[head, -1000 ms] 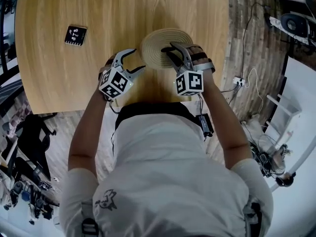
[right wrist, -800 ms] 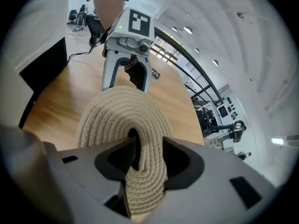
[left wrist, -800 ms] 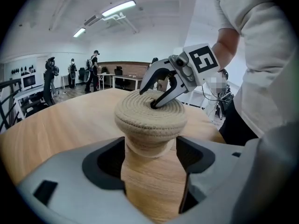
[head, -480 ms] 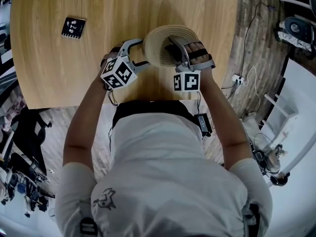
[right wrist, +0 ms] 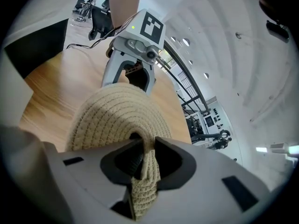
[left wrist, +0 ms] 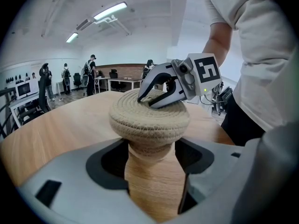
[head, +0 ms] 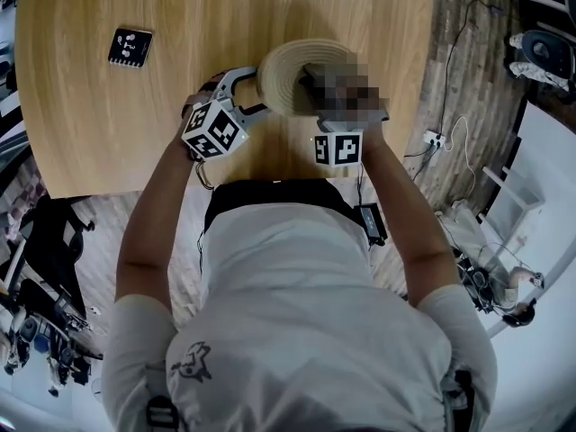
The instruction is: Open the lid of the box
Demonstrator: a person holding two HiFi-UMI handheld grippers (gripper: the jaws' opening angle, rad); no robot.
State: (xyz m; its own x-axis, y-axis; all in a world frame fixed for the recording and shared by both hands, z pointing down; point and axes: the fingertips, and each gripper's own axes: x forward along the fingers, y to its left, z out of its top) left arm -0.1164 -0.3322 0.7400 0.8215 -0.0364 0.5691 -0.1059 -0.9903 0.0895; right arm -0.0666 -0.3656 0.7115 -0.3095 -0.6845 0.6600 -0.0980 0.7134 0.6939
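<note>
The woven box point(head: 286, 72) is set on the desk point(head: 108, 124) close to its near edge, with its lid point(left wrist: 149, 118) on top. The body under the lid is clasped between the widely spread jaws of the left gripper point(head: 258, 91), brought in from eight o'clock; these jaws have just been closing. A fold of the lid's weave is pinched in the narrow, just-closing jaws of the right gripper point(left wrist: 148, 101), at four o'clock. A black marker card point(head: 130, 47) is seen at ten o'clock, well apart
</note>
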